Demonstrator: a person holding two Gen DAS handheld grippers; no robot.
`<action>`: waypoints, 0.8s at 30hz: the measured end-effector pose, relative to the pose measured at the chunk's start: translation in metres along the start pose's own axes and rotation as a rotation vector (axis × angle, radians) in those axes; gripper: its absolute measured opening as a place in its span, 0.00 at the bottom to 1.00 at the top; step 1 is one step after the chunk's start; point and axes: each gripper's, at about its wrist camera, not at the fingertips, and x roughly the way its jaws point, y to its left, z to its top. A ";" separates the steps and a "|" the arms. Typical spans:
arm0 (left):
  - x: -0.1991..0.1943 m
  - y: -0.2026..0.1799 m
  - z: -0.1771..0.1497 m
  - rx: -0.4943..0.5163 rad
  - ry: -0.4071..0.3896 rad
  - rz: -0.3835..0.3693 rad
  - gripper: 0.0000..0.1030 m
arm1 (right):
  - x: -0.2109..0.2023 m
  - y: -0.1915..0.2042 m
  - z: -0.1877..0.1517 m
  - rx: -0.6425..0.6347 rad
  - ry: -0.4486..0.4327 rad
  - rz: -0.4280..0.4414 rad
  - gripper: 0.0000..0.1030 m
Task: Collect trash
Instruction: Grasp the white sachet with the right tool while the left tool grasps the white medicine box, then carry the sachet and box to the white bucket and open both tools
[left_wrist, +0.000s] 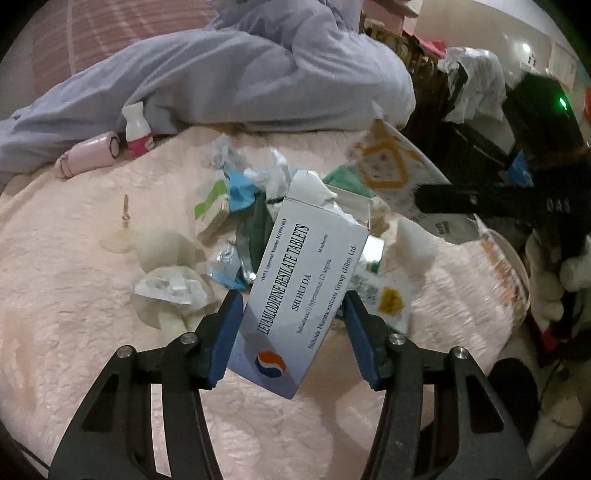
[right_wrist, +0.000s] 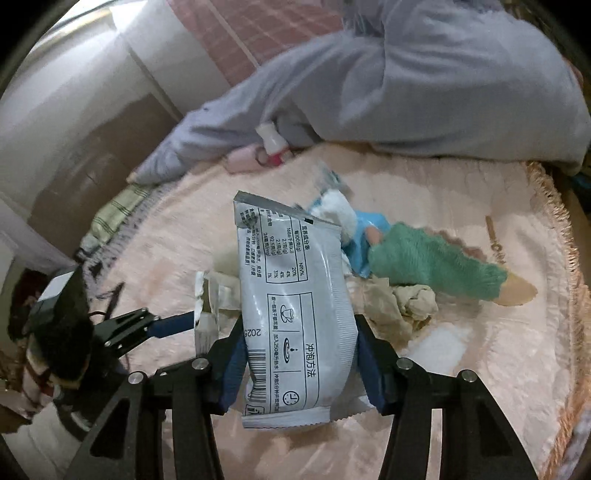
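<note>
White tablet box (left_wrist: 295, 291) — between left gripper (left_wrist: 291, 336) pads (clamped)

White tablet box (left_wrist: 303, 291) printed "LEVAMLODIPINE BESILATE TABLETS", "SHI HUI DA", "Pharmaceuticals Group (Jilin) Ltd.", silver sachet (right_wrist: 295, 317) printed "冲泡方法", a "2025" date fragment, barcode, nutrition table with "20%", "4%", "3%", "1%"

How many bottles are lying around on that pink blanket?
2, side by side at the blanket's far edge against the grey clothing: a white bottle standing and a pink bottle lying down. The trash pile may hide more.
</note>
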 end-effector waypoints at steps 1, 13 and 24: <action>-0.002 -0.004 0.002 0.000 0.000 -0.001 0.53 | -0.007 0.002 -0.001 -0.004 -0.010 -0.004 0.50; 0.004 -0.103 0.024 0.073 0.006 -0.112 0.53 | -0.092 -0.048 -0.044 0.105 -0.089 -0.072 0.50; 0.036 -0.217 0.059 0.170 0.060 -0.228 0.53 | -0.170 -0.123 -0.104 0.201 -0.123 -0.251 0.51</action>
